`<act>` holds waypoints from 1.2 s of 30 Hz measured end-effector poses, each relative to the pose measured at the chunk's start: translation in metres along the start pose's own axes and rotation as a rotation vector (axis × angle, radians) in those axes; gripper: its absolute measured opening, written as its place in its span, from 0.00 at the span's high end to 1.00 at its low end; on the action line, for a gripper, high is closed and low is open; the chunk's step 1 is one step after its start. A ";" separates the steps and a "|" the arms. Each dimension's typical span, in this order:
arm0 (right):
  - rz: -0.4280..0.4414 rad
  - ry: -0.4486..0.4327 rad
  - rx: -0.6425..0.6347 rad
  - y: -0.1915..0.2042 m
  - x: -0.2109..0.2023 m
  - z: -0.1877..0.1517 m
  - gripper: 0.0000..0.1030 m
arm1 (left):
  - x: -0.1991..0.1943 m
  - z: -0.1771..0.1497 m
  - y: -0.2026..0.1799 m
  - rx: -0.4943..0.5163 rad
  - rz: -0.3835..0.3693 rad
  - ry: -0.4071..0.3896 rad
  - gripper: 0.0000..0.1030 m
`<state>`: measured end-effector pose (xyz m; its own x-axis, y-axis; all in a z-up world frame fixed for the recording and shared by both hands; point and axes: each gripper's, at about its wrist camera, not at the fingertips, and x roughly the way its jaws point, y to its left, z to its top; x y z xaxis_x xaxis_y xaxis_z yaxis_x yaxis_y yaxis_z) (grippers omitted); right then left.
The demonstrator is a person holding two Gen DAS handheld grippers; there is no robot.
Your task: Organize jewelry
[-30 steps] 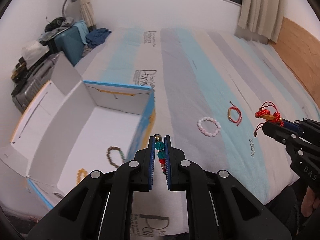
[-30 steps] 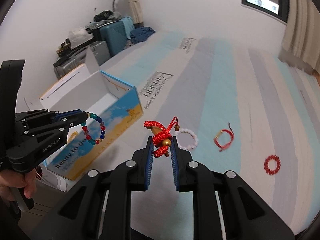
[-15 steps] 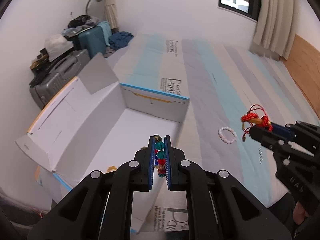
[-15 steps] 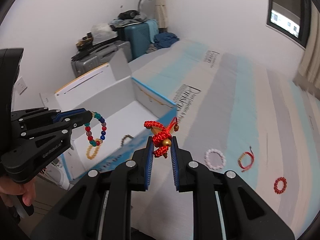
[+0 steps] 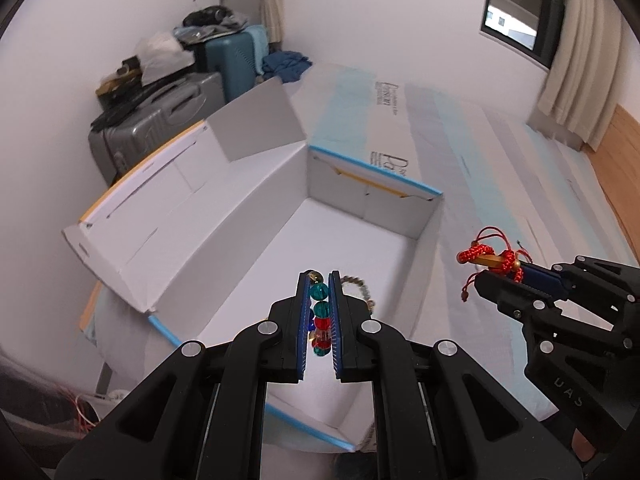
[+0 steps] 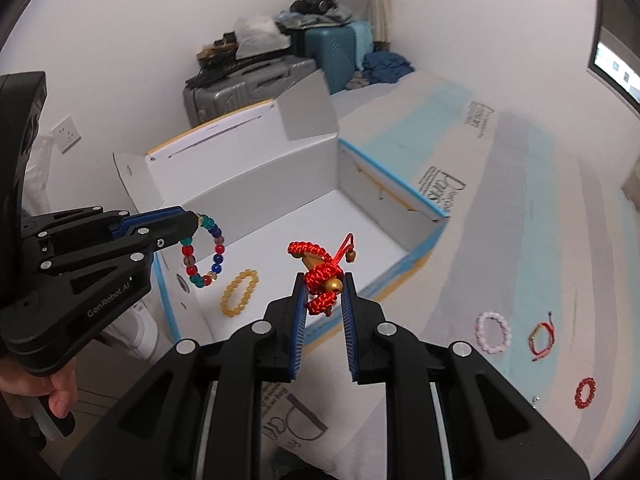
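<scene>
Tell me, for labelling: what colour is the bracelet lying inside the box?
Amber yellow beaded bracelet, clearest in the right wrist view.

Light: bright, soft and even in both views; daylight shows at the window (image 5: 516, 12) far right.
Shadows: faint; a soft grey one lies inside the white box (image 6: 320, 184) along its far walls.
Glare: none strong; the white wall (image 5: 380, 12) looks slightly washed out.
Blur: the striped bed (image 6: 532, 216) is smeared toward the right; near parts stay sharp.
Distortion: strong fisheye bending, with dark corners around each circular frame.
</scene>
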<state>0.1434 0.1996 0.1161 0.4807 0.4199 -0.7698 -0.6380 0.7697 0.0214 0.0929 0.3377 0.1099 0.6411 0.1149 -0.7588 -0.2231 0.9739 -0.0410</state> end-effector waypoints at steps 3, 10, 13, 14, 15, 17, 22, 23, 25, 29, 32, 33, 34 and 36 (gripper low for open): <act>0.008 0.040 -0.015 0.009 0.015 0.006 0.85 | 0.010 -0.003 0.012 -0.014 0.008 0.023 0.92; 0.008 0.162 -0.041 0.018 0.059 0.015 0.85 | 0.047 -0.006 0.027 -0.045 0.005 0.104 0.92; -0.001 0.211 -0.044 0.015 0.078 0.014 0.85 | 0.064 -0.007 0.028 -0.042 0.003 0.140 0.92; -0.003 0.229 -0.048 0.015 0.084 0.014 0.85 | 0.071 -0.008 0.030 -0.042 0.001 0.156 0.92; -0.009 0.241 -0.056 0.015 0.089 0.014 0.85 | 0.076 -0.008 0.031 -0.041 0.000 0.168 0.92; -0.022 0.264 -0.084 0.016 0.100 0.013 0.85 | 0.084 -0.008 0.034 -0.040 0.002 0.191 0.92; -0.039 0.336 -0.142 0.017 0.128 0.013 0.85 | 0.104 -0.010 0.036 -0.010 0.005 0.250 0.92; -0.037 0.351 -0.146 0.017 0.131 0.012 0.85 | 0.110 -0.011 0.038 -0.009 0.009 0.268 0.92; -0.042 0.380 -0.154 0.018 0.141 0.012 0.85 | 0.119 -0.012 0.040 -0.004 0.012 0.294 0.92; -0.060 0.438 -0.169 0.017 0.161 0.013 0.85 | 0.136 -0.018 0.041 0.015 0.023 0.340 0.92; -0.067 0.477 -0.167 0.016 0.175 0.012 0.85 | 0.148 -0.022 0.045 0.010 0.034 0.378 0.92; -0.069 0.494 -0.168 0.016 0.180 0.011 0.85 | 0.151 -0.024 0.045 0.015 0.040 0.390 0.92; -0.073 0.505 -0.170 0.016 0.184 0.011 0.85 | 0.154 -0.027 0.044 0.022 0.043 0.402 0.92; -0.088 0.517 -0.170 0.014 0.192 0.012 0.85 | 0.159 -0.030 0.044 0.031 0.046 0.426 0.92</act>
<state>0.2340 0.2970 -0.0239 0.2056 0.0333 -0.9781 -0.7175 0.6848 -0.1275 0.1635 0.3933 -0.0320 0.2686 0.0739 -0.9604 -0.2179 0.9759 0.0141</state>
